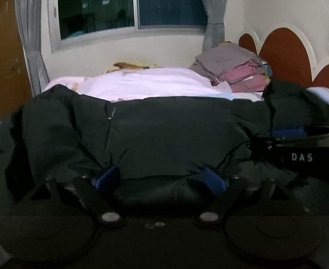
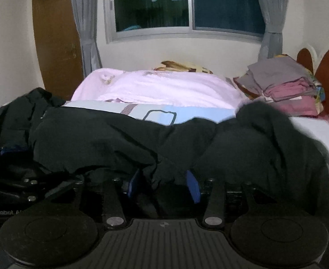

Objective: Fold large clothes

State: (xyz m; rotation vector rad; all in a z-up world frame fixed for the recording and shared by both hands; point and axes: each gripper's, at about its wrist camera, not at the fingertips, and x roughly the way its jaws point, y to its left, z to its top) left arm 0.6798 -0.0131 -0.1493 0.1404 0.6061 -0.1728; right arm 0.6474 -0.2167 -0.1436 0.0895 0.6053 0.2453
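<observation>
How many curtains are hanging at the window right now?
2: one grey curtain at the window's left side, the other at its right. Both are tied back; no others are visible.

Ahead of both grippers, at twelve o'clock, the large black fabric garment [image 1: 175,134] lies heaped across the near edge of the bed, blocking a low pass. Beyond it the pale pink bedsheet [image 1: 146,85] lies flat and open as far as the white wall under the window [image 1: 130,6]. At two o'clock a stack of folded grey and pink clothes [image 1: 238,69] stands before the brown scalloped headboard [image 1: 285,51], closing that corner.
</observation>
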